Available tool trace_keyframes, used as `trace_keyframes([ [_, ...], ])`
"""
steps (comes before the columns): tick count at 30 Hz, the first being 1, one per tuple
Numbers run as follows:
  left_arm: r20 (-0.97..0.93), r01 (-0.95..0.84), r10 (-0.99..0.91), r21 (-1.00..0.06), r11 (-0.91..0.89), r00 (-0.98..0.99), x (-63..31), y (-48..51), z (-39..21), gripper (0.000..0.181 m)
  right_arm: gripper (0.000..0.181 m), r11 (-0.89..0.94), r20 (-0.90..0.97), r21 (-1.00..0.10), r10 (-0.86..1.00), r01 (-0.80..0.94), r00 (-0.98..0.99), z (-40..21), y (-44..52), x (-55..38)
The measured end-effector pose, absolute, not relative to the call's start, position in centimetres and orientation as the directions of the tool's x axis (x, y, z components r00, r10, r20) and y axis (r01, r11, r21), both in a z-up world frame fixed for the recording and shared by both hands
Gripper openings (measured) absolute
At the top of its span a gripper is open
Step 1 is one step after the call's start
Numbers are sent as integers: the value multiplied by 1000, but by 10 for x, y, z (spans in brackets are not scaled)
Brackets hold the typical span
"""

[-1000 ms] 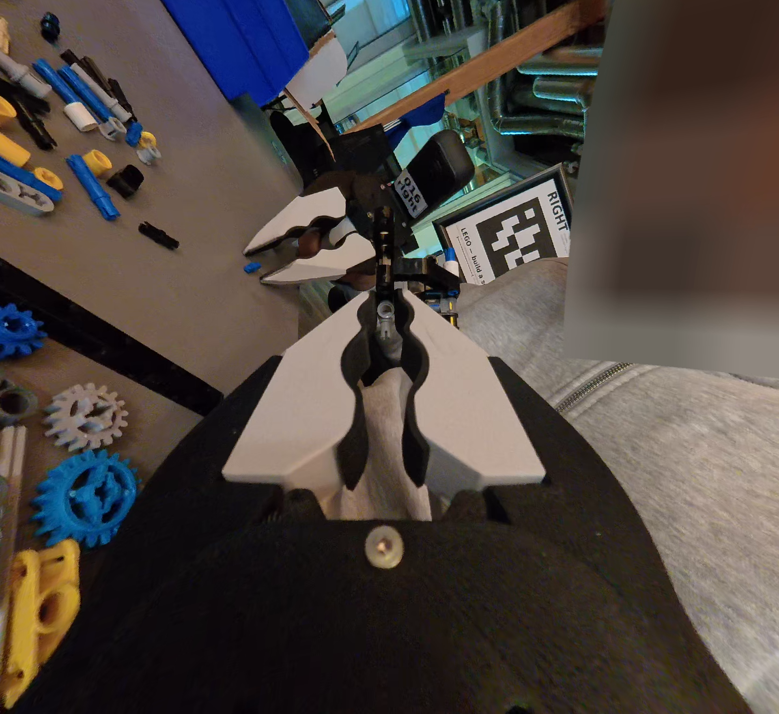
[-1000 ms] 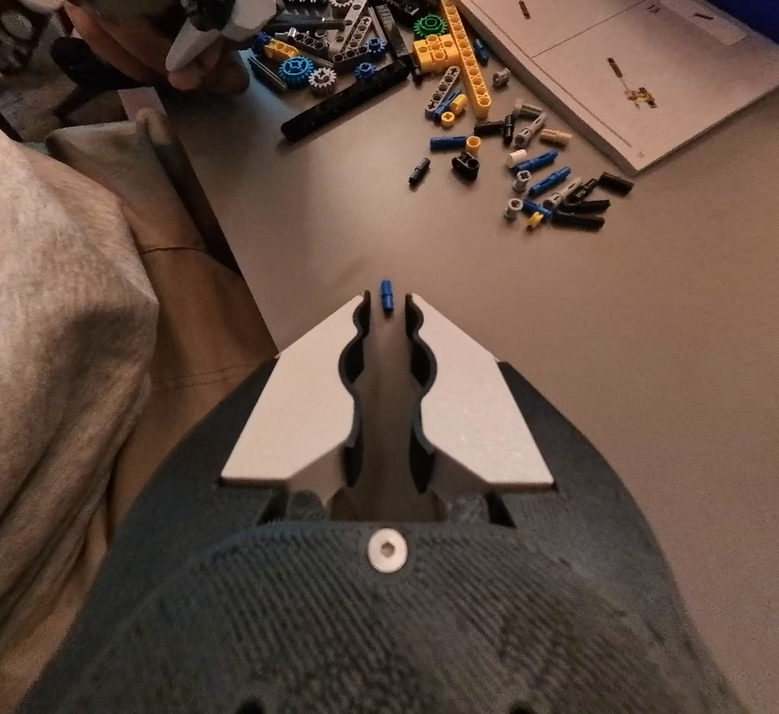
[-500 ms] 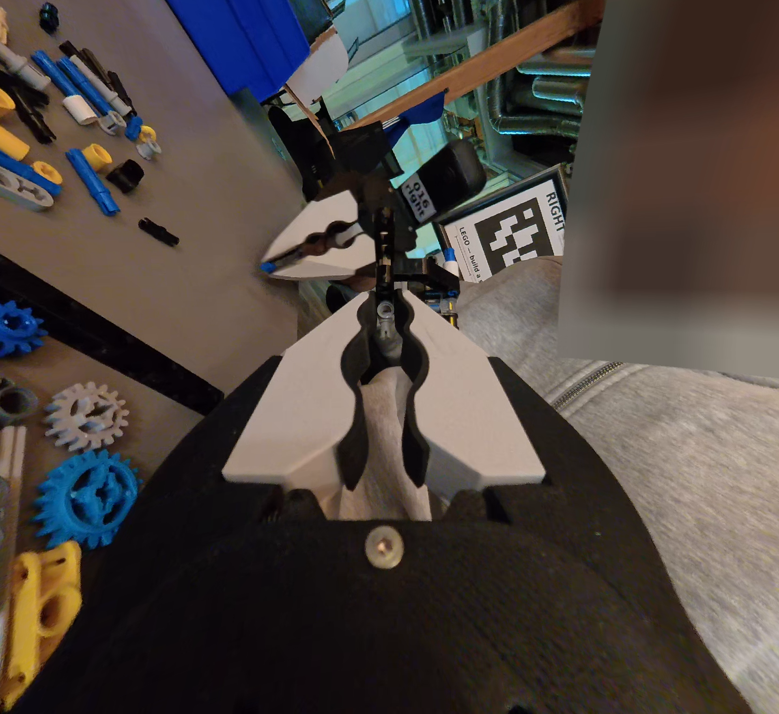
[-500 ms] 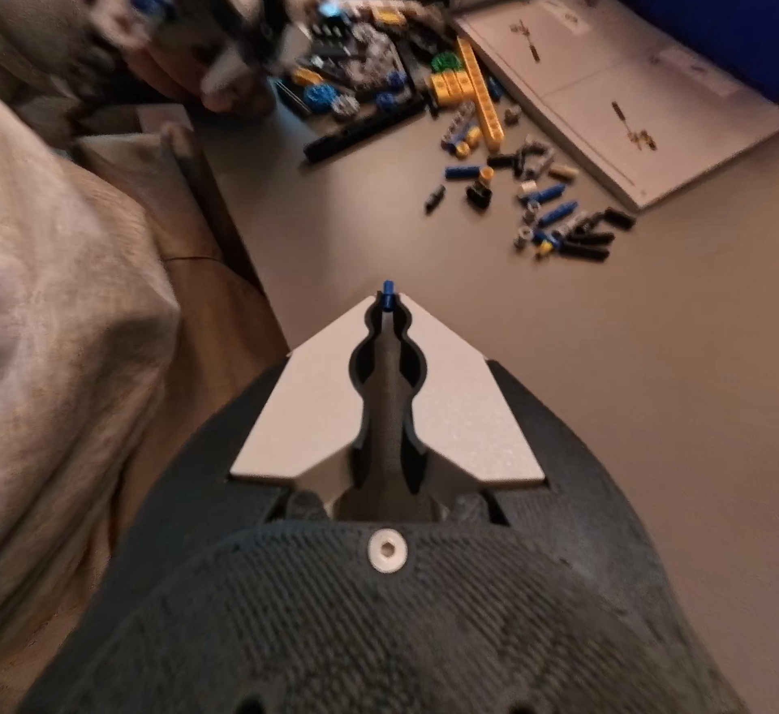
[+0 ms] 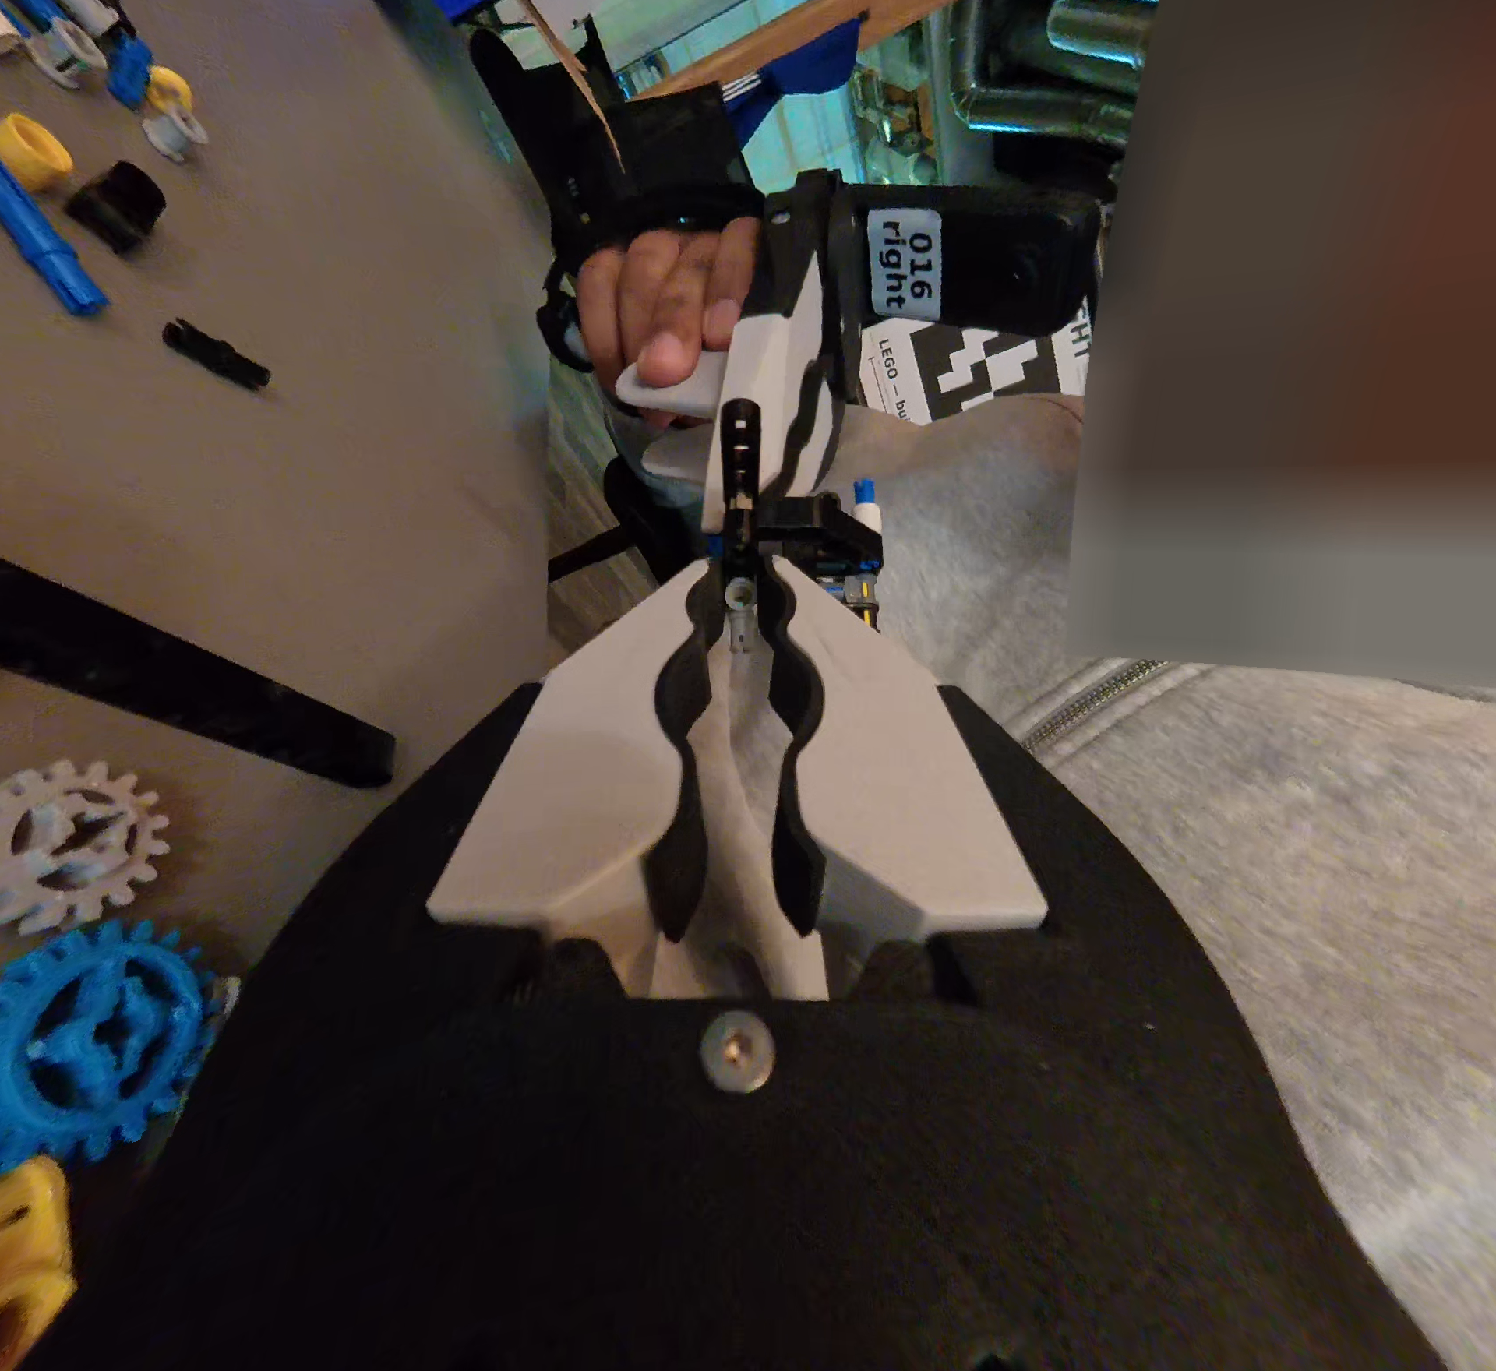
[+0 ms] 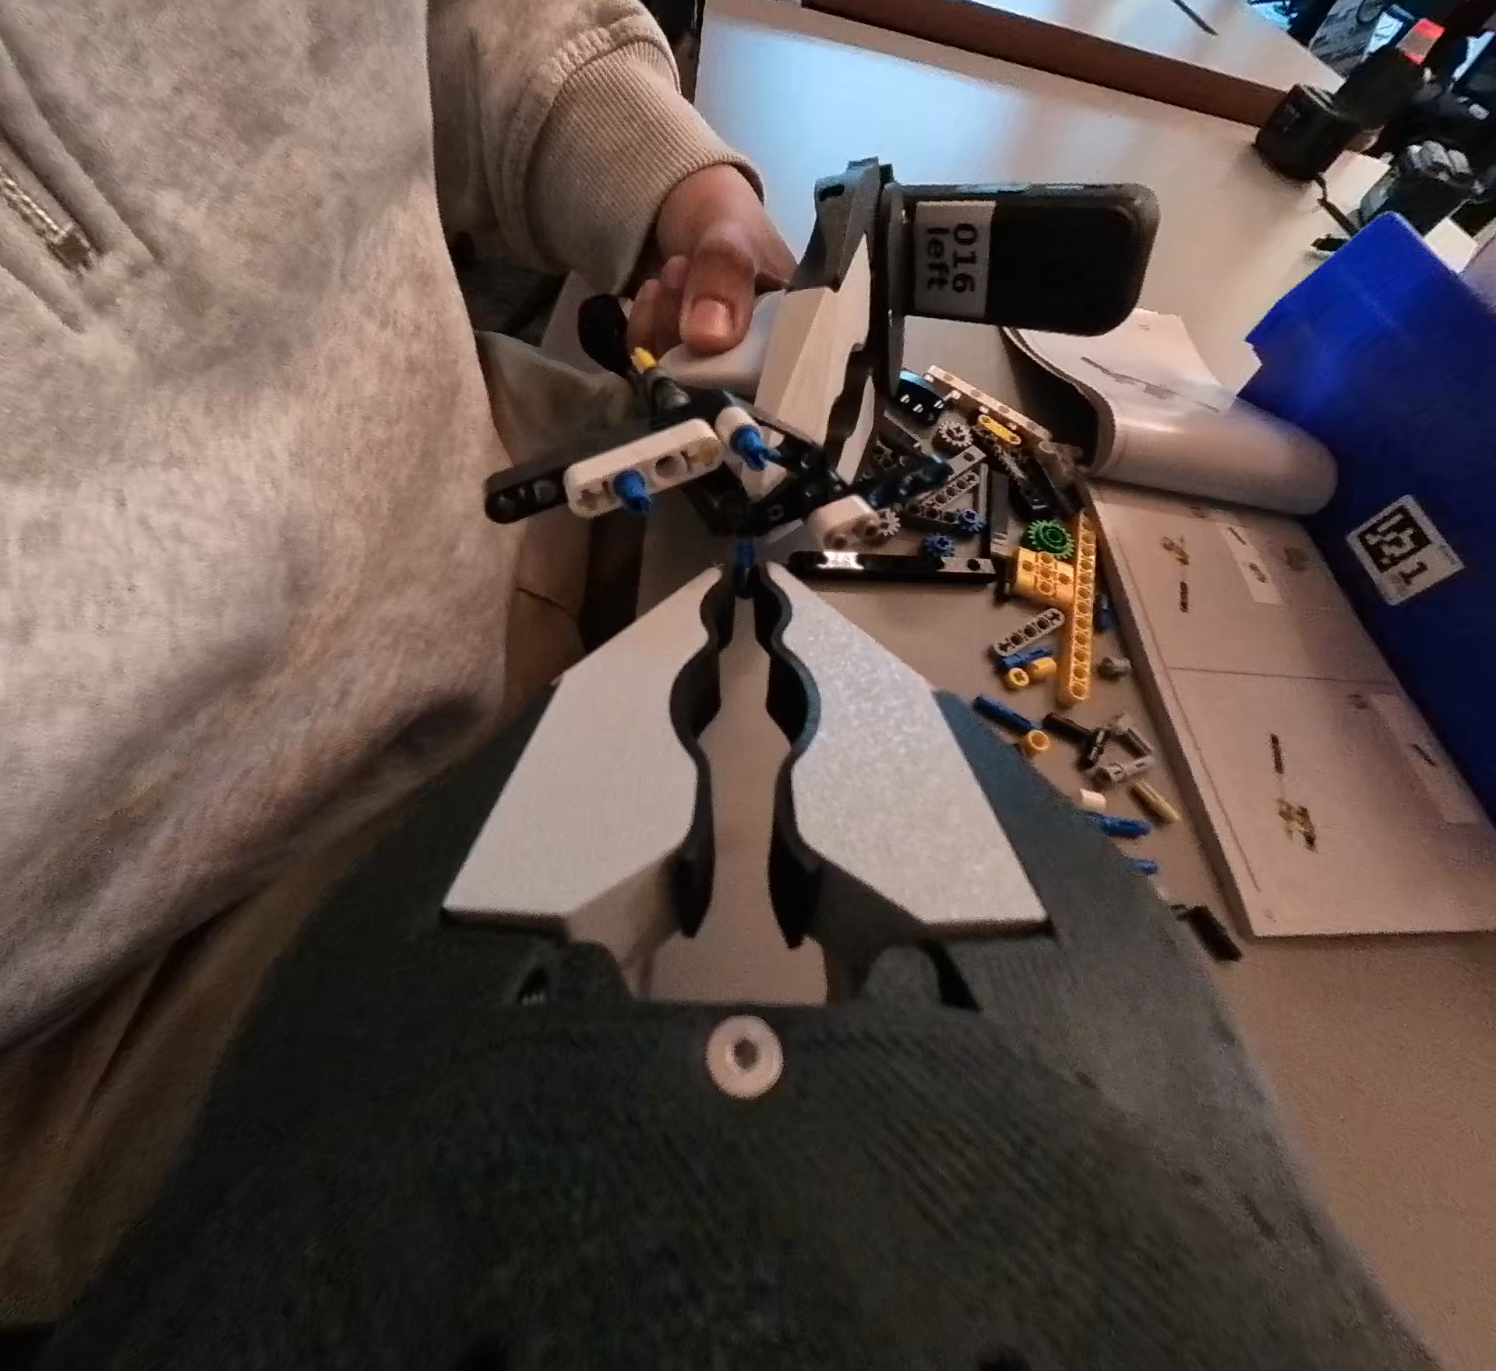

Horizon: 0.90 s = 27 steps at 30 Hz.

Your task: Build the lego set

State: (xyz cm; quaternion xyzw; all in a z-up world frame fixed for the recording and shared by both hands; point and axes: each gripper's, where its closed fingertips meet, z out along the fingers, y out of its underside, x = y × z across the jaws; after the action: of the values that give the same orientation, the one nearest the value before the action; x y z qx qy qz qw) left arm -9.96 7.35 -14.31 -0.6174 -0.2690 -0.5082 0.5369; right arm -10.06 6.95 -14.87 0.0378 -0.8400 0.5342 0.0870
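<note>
My left gripper (image 5: 741, 573) is shut on the partly built lego assembly (image 5: 741, 458), a black beam frame with a grey pin between the jaws. In the right wrist view the assembly (image 6: 648, 470) shows white beams and blue pins, held up by the left gripper (image 6: 818, 393) above the table edge. My right gripper (image 6: 743, 578) is shut on a small blue pin (image 6: 743, 553), whose tip meets the underside of the assembly. In the left wrist view the right gripper's fingers (image 5: 769, 393) stand right behind the black beam.
A pile of loose lego parts (image 6: 1044, 579) lies on the grey table (image 6: 1336, 1049), beside an open instruction booklet (image 6: 1295, 725) and a blue bin (image 6: 1417, 401). A grey gear (image 5: 77, 842), a blue gear (image 5: 97, 1041) and a long black beam (image 5: 162, 693) lie near my left gripper. The person's grey sweatshirt (image 6: 202, 361) is close. Left and right tips are no more than a few centimetres apart.
My right gripper shut on the blue pin on the table, lifted it and swung left to the assembly. My left gripper kept its hold and barely moved.
</note>
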Motion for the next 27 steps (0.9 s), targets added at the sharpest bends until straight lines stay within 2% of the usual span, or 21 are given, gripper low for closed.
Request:
trace_keyframes([
  [27, 907, 862, -190, -418, -286, 377, -98, 76, -146, 6, 3, 400, 158, -906, 12, -140, -987, -148, 71, -96],
])
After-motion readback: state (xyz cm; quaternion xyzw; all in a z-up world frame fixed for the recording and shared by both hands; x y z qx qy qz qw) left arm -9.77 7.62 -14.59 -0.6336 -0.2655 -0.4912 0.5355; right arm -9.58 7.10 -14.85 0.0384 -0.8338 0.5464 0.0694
